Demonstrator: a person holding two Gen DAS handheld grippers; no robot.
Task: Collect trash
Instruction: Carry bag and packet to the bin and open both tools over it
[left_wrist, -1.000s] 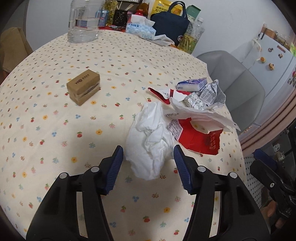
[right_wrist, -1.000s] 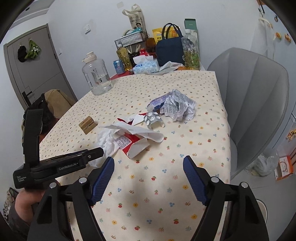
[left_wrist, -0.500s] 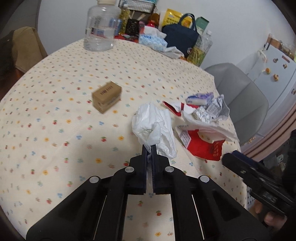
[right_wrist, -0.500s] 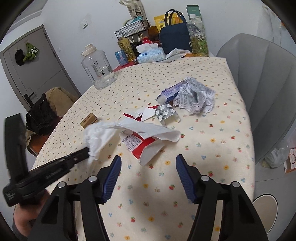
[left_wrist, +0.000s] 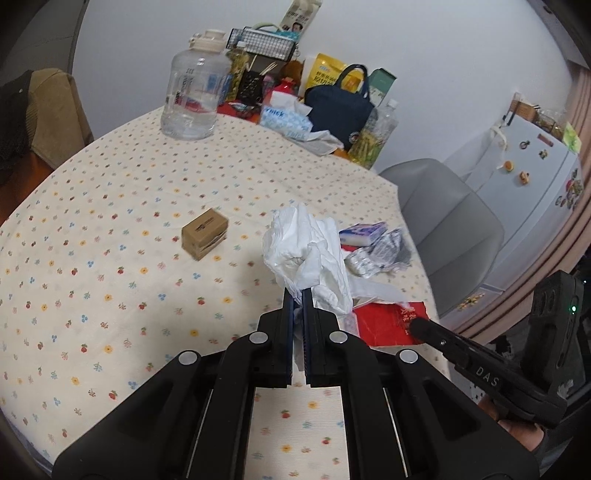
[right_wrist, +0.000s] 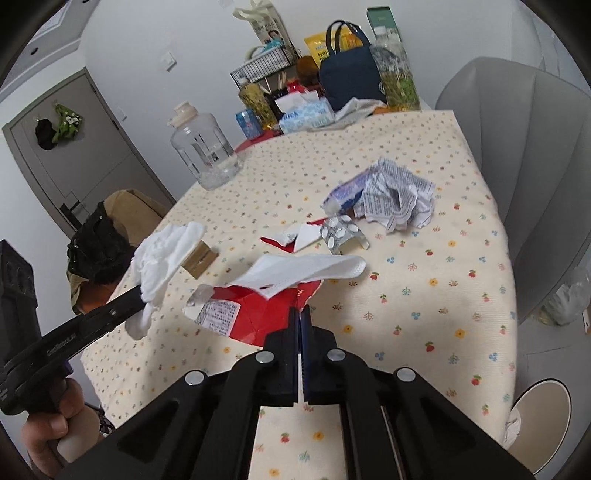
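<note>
Your left tool (left_wrist: 298, 295) grips the tissue (left_wrist: 306, 254); your right tool (right_wrist: 300, 314) pinches the red wrapper's (right_wrist: 258, 314) near edge, paper (right_wrist: 397, 199) farther ahead.

Small box (left_wrist: 204, 233) left of lifted tissue (left_wrist: 306, 254), wrapper (right_wrist: 258, 314) right, water jug (left_wrist: 194, 96) behind

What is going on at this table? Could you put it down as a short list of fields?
Left gripper: shut on the white tissue, lifted off the table
Right gripper: shut on the red wrapper
Still lying loose: crumpled printed paper, pill blister, small brown box
Far end: water jug, tissue box, navy bag
</note>
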